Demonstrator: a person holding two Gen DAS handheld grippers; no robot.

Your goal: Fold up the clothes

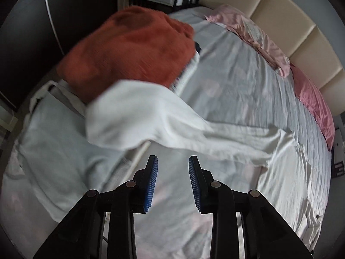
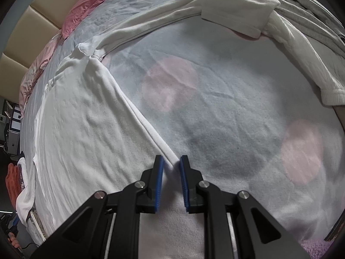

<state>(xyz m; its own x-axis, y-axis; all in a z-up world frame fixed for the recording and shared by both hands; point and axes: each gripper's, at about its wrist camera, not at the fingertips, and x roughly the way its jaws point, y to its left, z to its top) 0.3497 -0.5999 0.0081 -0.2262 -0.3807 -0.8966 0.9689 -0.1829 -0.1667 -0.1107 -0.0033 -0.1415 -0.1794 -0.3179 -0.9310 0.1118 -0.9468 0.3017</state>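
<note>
Now — left gripper [image 1: 173, 161] parted, empty | white garment [image 2: 86, 116] hem between right gripper [image 2: 171, 160] pads — loose

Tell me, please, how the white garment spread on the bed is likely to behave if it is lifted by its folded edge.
The white garment would probably hang limp, since it lies in soft wrinkles and follows the bed. It looks light, being thin knit cloth. Its edge band runs between the right tongs, whose pads stand apart, so a loose grip may let it slide out.

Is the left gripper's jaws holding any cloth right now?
No. The left gripper has its jaws apart with nothing between them, hanging clear above the white garment on the bed.
</note>
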